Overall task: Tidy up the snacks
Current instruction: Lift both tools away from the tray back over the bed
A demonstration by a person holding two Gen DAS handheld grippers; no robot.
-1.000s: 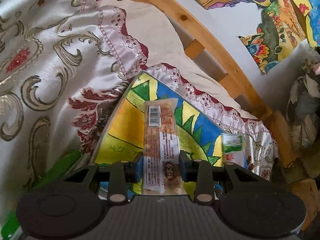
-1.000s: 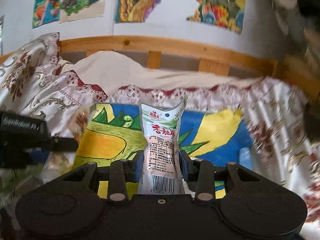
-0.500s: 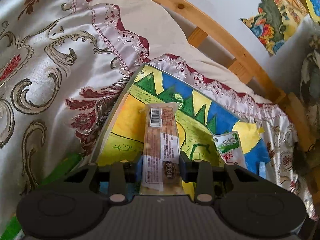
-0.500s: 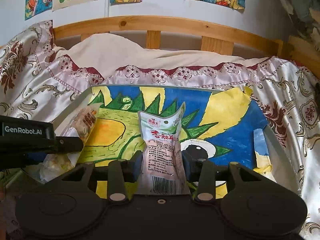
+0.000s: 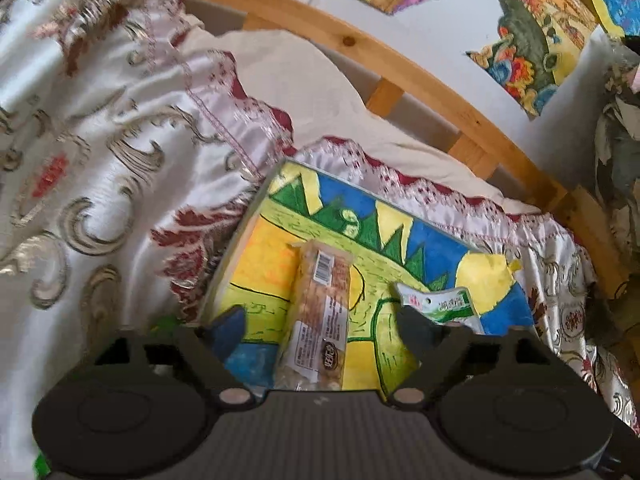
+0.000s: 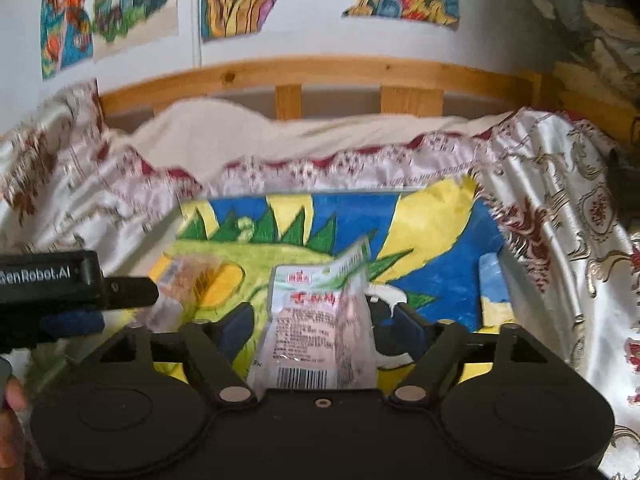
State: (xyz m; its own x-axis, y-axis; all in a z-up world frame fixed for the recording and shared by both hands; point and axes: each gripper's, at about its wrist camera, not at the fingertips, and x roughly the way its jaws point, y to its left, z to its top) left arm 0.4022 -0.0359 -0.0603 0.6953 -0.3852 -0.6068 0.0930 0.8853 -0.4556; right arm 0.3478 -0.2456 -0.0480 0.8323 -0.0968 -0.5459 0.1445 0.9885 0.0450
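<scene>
Two light, crinkly snack packets, a peanut bar [image 5: 320, 316] and a sausage pouch [image 6: 320, 328], lie between opening tools, left tool [image 5: 320, 326] and right tool [image 6: 316, 326], on the painted tray [image 5: 256, 264], likeliest gripped mid-length.

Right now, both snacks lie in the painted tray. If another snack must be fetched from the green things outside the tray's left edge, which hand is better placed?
Probably the left gripper: it is opening clear of the bar, nearest the green things.

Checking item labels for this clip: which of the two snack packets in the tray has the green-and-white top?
The pale pouch between the right hand-held gripper's opening jaws; the other, a long clear-wrapped brown bar, has no green.
</scene>
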